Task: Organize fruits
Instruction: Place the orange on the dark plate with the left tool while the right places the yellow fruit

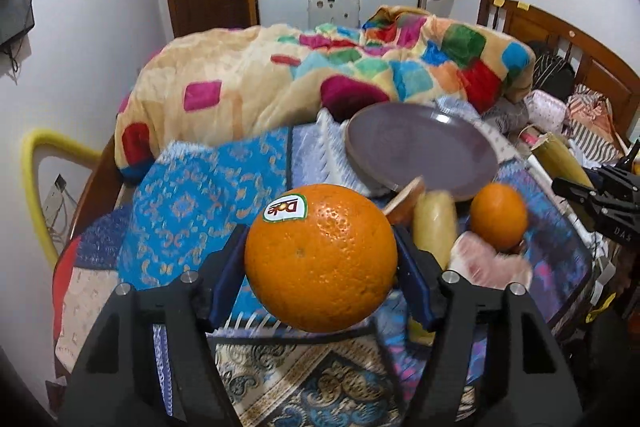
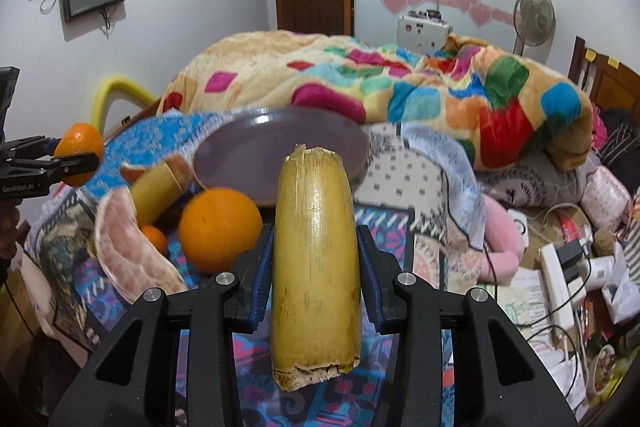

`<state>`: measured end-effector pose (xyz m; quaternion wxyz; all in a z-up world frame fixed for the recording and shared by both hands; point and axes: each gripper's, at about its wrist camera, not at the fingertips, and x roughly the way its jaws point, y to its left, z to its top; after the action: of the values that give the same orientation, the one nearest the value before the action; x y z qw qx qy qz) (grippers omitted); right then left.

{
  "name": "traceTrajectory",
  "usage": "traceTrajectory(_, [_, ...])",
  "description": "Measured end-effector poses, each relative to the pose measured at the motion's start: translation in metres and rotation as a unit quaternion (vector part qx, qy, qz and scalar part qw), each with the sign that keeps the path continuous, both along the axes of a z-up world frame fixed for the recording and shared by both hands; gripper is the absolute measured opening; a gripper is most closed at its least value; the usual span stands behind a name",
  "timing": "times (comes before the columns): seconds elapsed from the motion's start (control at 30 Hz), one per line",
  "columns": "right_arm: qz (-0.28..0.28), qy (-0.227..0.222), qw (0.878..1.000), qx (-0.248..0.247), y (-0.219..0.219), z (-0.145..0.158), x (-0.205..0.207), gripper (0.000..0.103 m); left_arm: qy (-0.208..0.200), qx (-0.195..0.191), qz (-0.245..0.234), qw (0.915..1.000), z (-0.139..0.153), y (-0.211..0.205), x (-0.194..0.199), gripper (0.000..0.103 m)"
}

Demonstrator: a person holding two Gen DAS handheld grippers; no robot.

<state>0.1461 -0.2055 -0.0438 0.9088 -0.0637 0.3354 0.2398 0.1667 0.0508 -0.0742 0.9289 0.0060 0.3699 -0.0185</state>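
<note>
My left gripper (image 1: 320, 255) is shut on a large orange with a Dole sticker (image 1: 320, 263), held above the patterned bedcover; it also shows at the left of the right wrist view (image 2: 78, 151). My right gripper (image 2: 314, 259) is shut on a yellow sugarcane piece (image 2: 314, 267), held upright; it also shows at the right edge of the left wrist view (image 1: 576, 191). A purple plate (image 1: 420, 151) (image 2: 280, 155) lies tilted on the bed beyond. Near it lie another orange (image 1: 498, 215) (image 2: 220, 229), a second cane piece (image 1: 434, 227) (image 2: 156, 193) and a pink pomelo peel (image 1: 488, 265) (image 2: 128, 251).
A colourful quilt (image 1: 320, 75) is heaped behind the plate. A wooden headboard (image 1: 560, 39), clothes and bags are on the right. A power strip with cables (image 2: 560, 283) lies at right. A yellow chair back (image 1: 32, 179) stands at left.
</note>
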Motion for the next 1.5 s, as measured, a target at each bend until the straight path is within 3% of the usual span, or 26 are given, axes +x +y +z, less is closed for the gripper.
traceTrajectory(0.13, [-0.001,-0.022,1.000,0.008,0.004,0.015,0.003,0.036,-0.021,0.009,-0.005,0.9997,0.015,-0.014,0.008,0.069])
traceTrajectory(0.4, [-0.005,-0.051,0.999,0.018,0.012,0.032,0.022,0.036,-0.036,-0.007,-0.023,0.9991,0.031,-0.031,0.038,0.069])
traceTrajectory(0.77, [-0.008,-0.042,0.999,0.022,0.025,0.026,0.065,0.036,-0.021,0.005,-0.026,0.9994,0.018,-0.048,0.088,0.069])
traceTrajectory(1.1, [0.001,-0.006,1.000,0.007,0.041,-0.003,0.105,0.036,0.019,0.000,-0.030,0.9994,-0.006,-0.055,0.135,0.069])
traceTrajectory(1.5, [0.025,0.057,0.997,-0.049,0.064,-0.033,0.131,0.036,0.105,-0.016,-0.043,0.9934,-0.039,-0.059,0.173,0.069])
